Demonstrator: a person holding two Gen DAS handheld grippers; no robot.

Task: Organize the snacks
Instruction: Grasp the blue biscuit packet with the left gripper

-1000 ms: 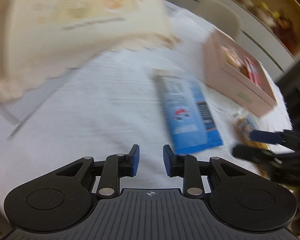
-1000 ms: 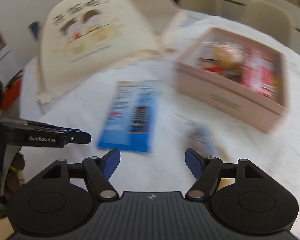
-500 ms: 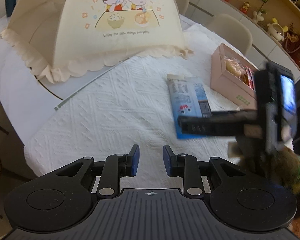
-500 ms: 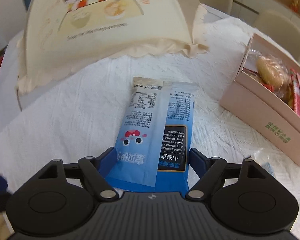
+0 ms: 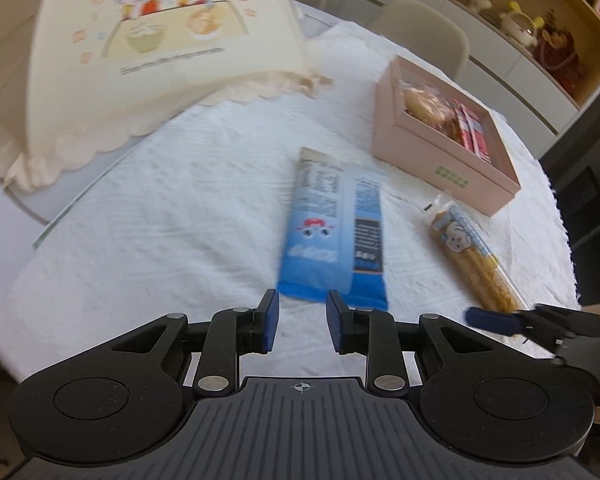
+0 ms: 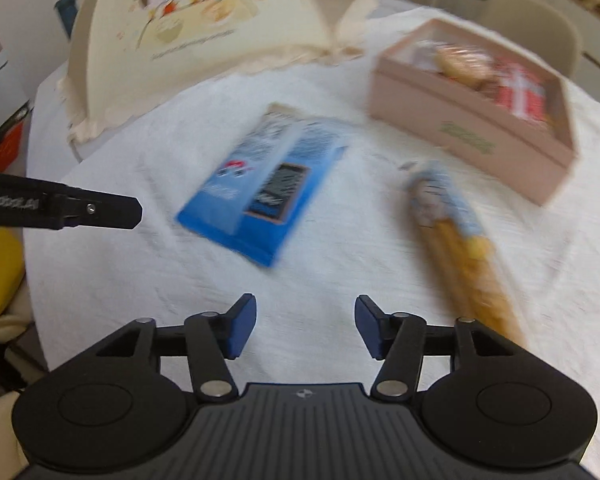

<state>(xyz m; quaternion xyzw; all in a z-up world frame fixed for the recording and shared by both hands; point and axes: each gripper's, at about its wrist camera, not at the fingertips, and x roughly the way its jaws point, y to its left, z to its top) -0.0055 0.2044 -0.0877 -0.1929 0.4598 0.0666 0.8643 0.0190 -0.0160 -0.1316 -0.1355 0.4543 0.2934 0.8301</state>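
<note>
Hovering low over the near edge of the desk (image 6: 100, 280), both tools are empty. The left tool (image 5: 299, 320) has its jaws only a little apart, with nothing between them, and it points at the near end of the blue snack packet (image 5: 334, 232). The right tool (image 6: 305, 326) has just been closing its jaws, yet they are not together and grip nothing; only the white cloth (image 6: 320, 272) lies below them. The blue snack packet (image 6: 264, 196) lies flat in the middle of the cloth, and to its right lies a long clear bag of golden sticks (image 6: 460, 248), with its far end near the pink box (image 6: 472, 140). This box stands farther to the right, open at the top, and already has some wrapped snacks inside. Behind all, at the far left, stands a cream food cover (image 5: 152, 52). To my judgement, the step in hand is choosing and grasping one loose snack to put it in the box. To do it well, the right tool should open wider before it comes down, take the stick bag across its narrow side near the middle, and press softly, because the sticks can break. The flat packet gives little edge, so one finger must slide under its border.
</note>
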